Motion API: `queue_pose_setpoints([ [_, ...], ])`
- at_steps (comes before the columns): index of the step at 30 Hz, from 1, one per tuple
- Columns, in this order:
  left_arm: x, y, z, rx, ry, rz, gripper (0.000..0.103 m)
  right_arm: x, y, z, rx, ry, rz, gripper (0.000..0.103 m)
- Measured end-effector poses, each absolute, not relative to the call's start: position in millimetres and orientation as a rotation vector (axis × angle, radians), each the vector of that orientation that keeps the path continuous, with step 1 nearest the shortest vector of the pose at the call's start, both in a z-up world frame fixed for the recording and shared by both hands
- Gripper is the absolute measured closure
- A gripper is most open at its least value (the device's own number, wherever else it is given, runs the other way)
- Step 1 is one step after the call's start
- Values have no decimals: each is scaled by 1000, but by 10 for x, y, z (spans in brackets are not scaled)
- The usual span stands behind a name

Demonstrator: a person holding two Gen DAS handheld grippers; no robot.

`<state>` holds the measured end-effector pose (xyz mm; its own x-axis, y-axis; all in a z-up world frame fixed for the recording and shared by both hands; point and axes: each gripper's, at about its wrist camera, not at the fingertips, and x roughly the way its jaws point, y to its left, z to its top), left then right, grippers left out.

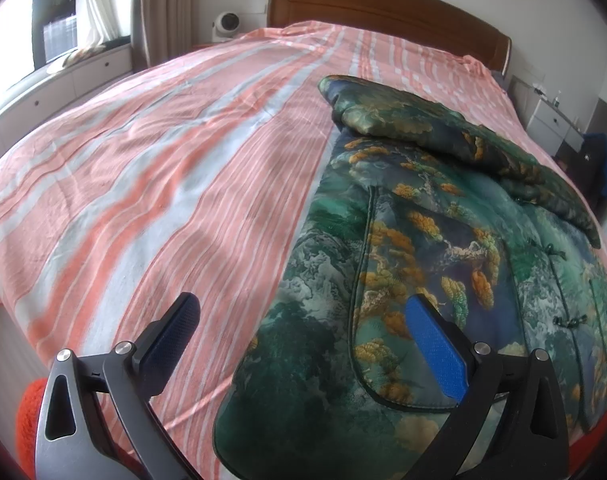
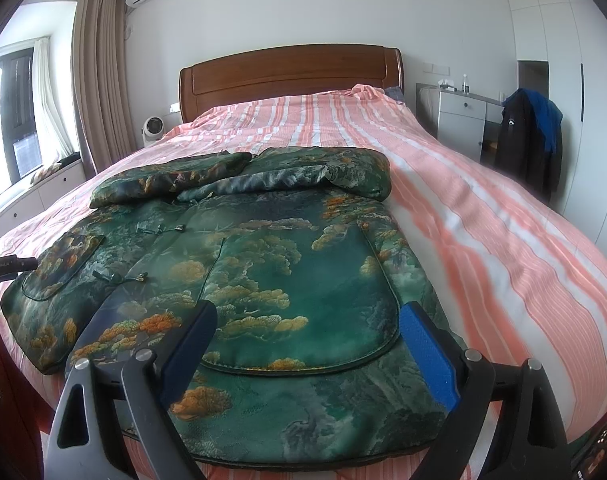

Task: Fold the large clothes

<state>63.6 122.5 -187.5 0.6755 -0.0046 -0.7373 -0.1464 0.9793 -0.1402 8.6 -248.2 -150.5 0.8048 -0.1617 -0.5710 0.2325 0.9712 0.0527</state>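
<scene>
Your padded jacket [image 2: 263, 264] lies front-up on the striped bedspread [image 2: 503, 240], hem toward you at 6 o'clock, collar toward the headboard [image 2: 291, 76] at 12. Both sleeves are already folded across the chest near the collar, so what looks to be left is the body fold.

Your right tool [image 2: 307, 344] hangs with its jaws spread wide and nothing between them, over the big patch pocket [image 2: 303, 300] near the hem. Your left tool [image 1: 303, 340] is just as wide open and empty, straddling the jacket's side edge at its 3 o'clock, with bare bedspread at 9.

Judging by the sheen and puff, this is quilted satin: soft and bulky, probably light for its size, and slippery. It will likely spring back from a crease and slide on itself. Take the hem at its two corners, biting the piped edge through all layers rather than the slick face or the pocket flap, and mind the knot buttons [image 2: 139, 278] down the front.
</scene>
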Motion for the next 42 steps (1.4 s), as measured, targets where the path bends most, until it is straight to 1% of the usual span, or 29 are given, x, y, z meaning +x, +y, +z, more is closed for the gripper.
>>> queue_pose_setpoints([
  [14,635,1228,-1826,-143,847,79,1,90,-2494,-1521,133,606,-204,11],
  [18,624,1517,-1684,-209,848,89,1,40,-2916,-1437,295,605,-196,11],
  [20,670,1709,-1721,-291,897,52,1,18,-3325,-1427,385,648,-232,11],
  [22,758,1829,-1850,-337,993,-17,1,-14,-3653,-1472,418,704,-273,9],
  [24,813,1783,-2002,-317,1087,-87,1,0,-3902,-1613,447,830,-259,9],
  [26,801,1686,-2076,-273,1116,-129,1,16,-4006,-1790,533,945,-158,9],
  [29,760,1486,-2071,-187,1122,-204,1,74,-3870,-1875,583,995,-3,9],
  [30,754,1429,-2071,-159,1130,-227,8,127,-3796,-1893,568,1011,22,9],
  [31,741,1386,-2064,-139,1136,-244,37,189,-3719,-1926,560,1029,49,10],
  [32,728,1370,-2050,-135,1141,-258,54,256,-3640,-1973,559,1056,66,19],
  [33,699,1371,-2001,-145,1147,-280,79,308,-3580,-1996,550,1084,69,30],
  [34,673,1368,-1956,-131,1148,-283,91,353,-3481,-1988,524,1114,84,59],
  [35,637,1347,-1907,-105,1150,-284,91,384,-3420,-1950,499,1132,89,81],
  [36,587,1350,-1844,-82,1146,-290,93,374,-3348,-1879,472,1139,86,85],
  [38,445,1369,-1730,-42,1154,-308,94,326,-3304,-1741,453,1136,78,89],
  [40,267,1434,-1682,1,1183,-320,94,202,-3212,-1605,446,1143,91,89],
  [42,168,1533,-1649,-2,1212,-324,94,15,-3138,-1587,472,1175,107,89],
])
